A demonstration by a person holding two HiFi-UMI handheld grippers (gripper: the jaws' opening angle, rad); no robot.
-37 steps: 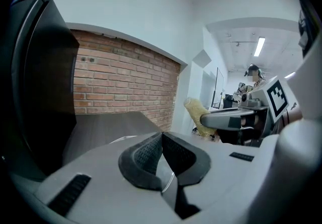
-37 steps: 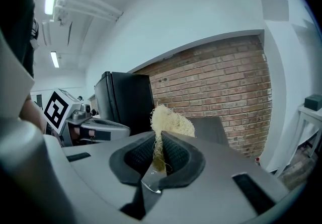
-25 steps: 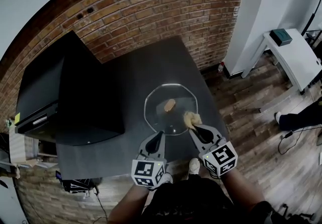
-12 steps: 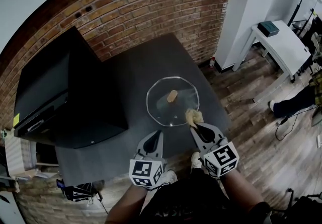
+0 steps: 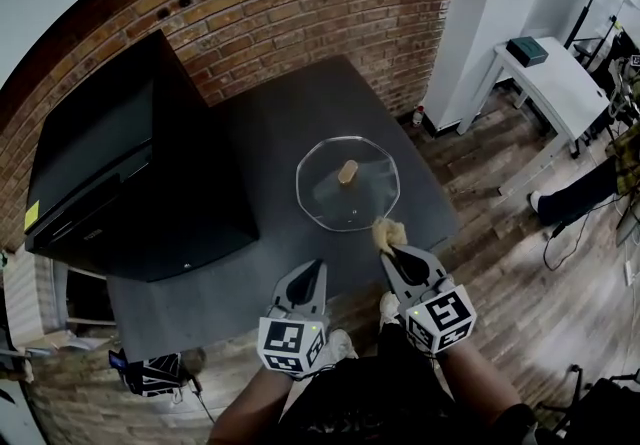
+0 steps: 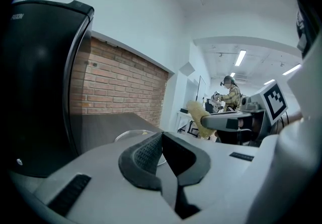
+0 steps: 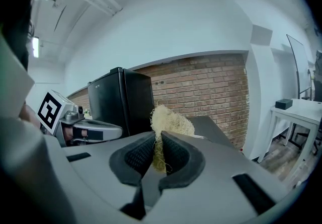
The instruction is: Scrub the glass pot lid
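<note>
The glass lid [image 5: 365, 205] lies flat on the dark table [image 5: 270, 133], rim down and knob [image 5: 347, 171] up, so its upper surface is open for scrubbing. The right gripper [image 5: 392, 249] has its jaws clamped on the base of a pale fibrous scrubber [image 7: 170, 121]. The loose tuft stands out past the jaw tips, so only the fibres would meet the glass, not the jaws. In the head view the scrubber sits just beside the lid's near right rim; contact with the glass cannot be confirmed. The left gripper [image 6: 162, 141] has its jaws pressed together with nothing between them. It is held off the lid, near the table's front edge, and does not steady the lid. Judgement: with no second grip on the lid, scrubbing pressure could slide it across the table. The black cabinet [image 5: 120, 173] to the left stands well apart from the work area.
</note>
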